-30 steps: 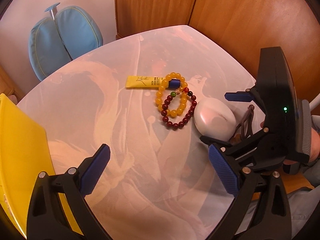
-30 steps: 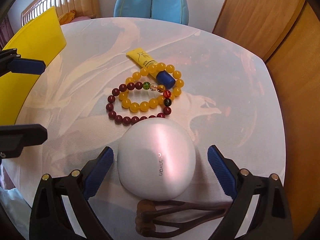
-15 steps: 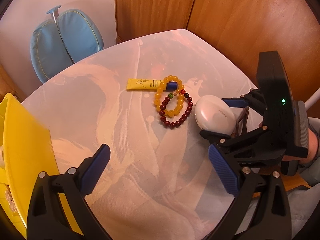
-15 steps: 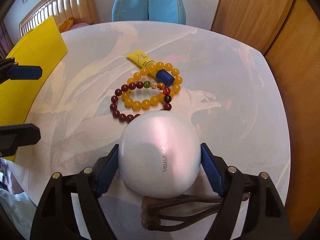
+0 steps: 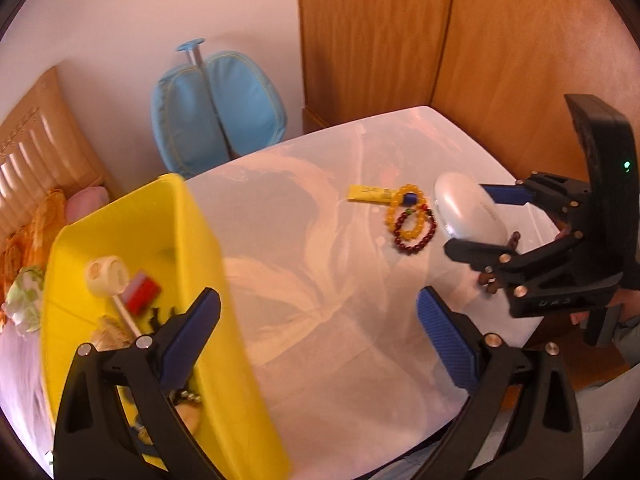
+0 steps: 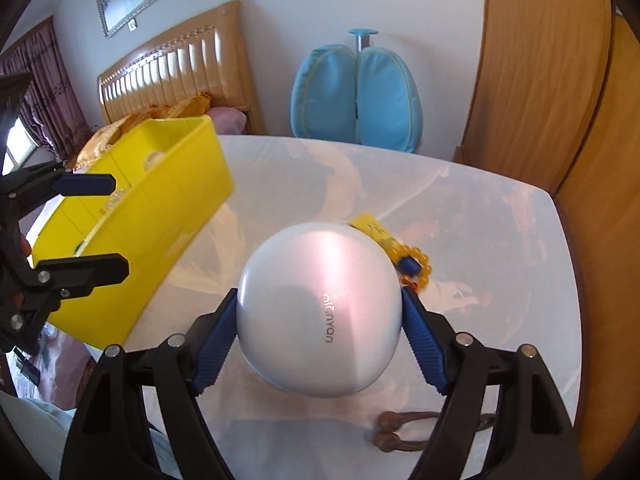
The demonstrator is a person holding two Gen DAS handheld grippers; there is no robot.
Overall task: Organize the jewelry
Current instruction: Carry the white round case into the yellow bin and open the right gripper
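Now the white rounded case is pinched between the blue pads of the right gripper, one pad on each flank, so that it can be carried clear of the table; the jaws have just been closing onto it. A grip across the widest part is judged sensible, since the smooth shell could slip from a shallower hold. The left gripper is held spread with nothing between its pads, apparently kept free above the near edge of the yellow bin.

From the left wrist view the case is seen raised off the surface, and the bin's inside, already holding small items, is shown. The amber bead bracelet and dark red bead bracelet lie overlapped on the table beside a yellow tube, whereas from the right wrist they are mostly hidden behind the case. Only that view shows the brown wooden piece lying beneath the gripper.
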